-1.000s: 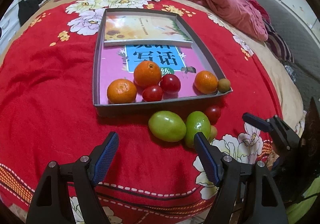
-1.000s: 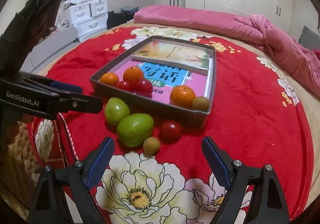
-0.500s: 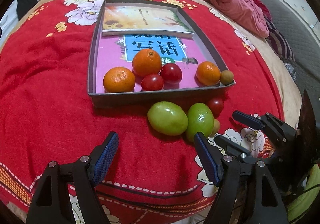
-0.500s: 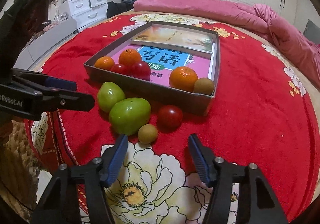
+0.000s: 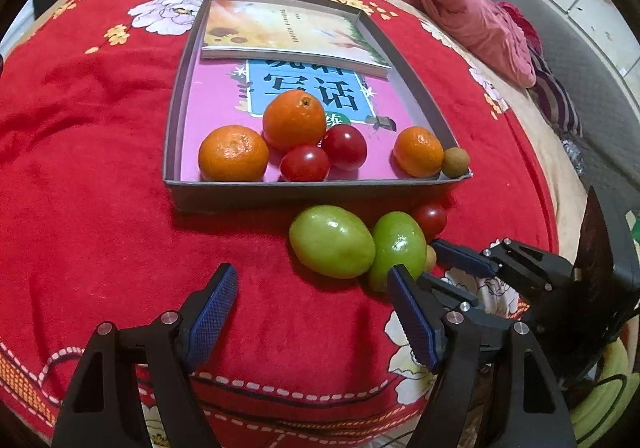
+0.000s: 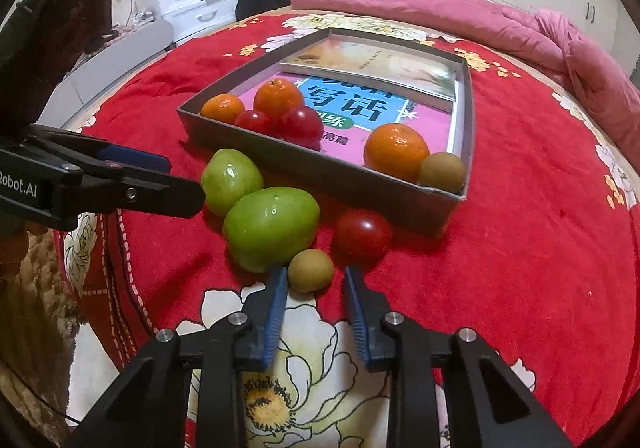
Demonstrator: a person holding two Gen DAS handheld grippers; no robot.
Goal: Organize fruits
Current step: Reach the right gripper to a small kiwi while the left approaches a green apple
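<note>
A grey box on the red bedspread holds three oranges, two tomatoes and a small brown fruit on top of books. In front of it lie two green fruits, a tomato and another small brown fruit. My right gripper has its jaws closing around that loose brown fruit, which sits between the fingertips. A gap still shows on the fruit's right side. My left gripper stands open over bare cloth, its right finger just short of a green fruit.
A pink quilt lies bunched along the far side of the bed. White drawers stand beyond the left edge and wardrobes along the back wall. The bed's rounded edge drops off just behind both grippers.
The right gripper's jaws have drawn in from wide to narrow, and it has sunk closer to the small brown fruit. The left gripper has stayed open and nearly still.
</note>
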